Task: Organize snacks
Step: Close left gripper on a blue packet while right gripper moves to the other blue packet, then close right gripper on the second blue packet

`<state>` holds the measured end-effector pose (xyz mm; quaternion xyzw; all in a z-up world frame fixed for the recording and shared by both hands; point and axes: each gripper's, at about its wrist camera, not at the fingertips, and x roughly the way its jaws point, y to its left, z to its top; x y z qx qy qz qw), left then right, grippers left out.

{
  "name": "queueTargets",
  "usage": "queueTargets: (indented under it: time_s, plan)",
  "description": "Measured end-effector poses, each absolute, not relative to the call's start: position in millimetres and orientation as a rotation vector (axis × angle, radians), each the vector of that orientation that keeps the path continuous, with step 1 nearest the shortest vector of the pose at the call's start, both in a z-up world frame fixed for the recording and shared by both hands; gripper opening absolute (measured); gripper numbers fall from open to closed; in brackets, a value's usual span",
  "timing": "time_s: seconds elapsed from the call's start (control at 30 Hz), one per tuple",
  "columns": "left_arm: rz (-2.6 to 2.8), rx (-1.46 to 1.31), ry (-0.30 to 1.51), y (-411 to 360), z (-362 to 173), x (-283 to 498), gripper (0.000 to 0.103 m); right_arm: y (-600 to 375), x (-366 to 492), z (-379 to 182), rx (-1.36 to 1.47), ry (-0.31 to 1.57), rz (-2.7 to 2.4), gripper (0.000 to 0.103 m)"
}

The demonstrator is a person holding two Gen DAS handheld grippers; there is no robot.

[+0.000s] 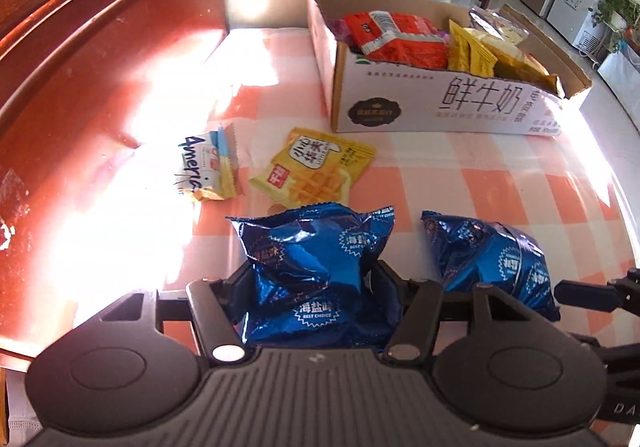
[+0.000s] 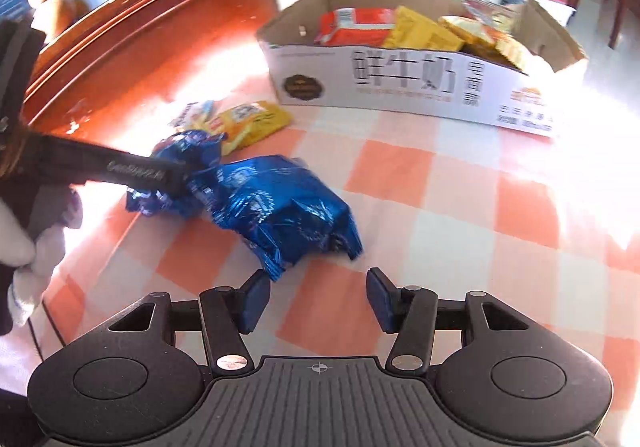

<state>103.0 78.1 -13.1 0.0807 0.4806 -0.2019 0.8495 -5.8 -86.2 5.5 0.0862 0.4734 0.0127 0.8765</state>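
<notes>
Two blue packets (image 1: 312, 271) near: left gripper (image 1: 310, 283) clamped on one; right gripper (image 2: 318, 295) jaws apart, empty. Slick foil risks slipping before box (image 1: 440, 103).

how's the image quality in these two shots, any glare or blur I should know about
Left wrist view: sharp, but sunlight blows out the red tabletop and washes over the white wafer packet; strong fisheye bending at the edges. Right wrist view: motion-blurred, so the cardboard box lettering smears and the blue snack bag looks streaky; glare whitens the checked cloth at right.
</notes>
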Motion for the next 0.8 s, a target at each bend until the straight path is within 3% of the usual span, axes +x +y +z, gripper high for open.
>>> queueTargets:
  time_s: [0.27, 0.8]
  plan:
    - [-0.453, 0.206, 0.989, 60.7, -6.6, 93.0, 0.060, -104.7, -17.5, 24.0, 0.303, 0.929, 0.070, 0.077]
    - [-0.349, 0.256, 0.966, 78.7, -7.0, 108.5, 0.060, -85.9, 38.5, 1.7, 0.491, 0.998, -0.007, 0.087]
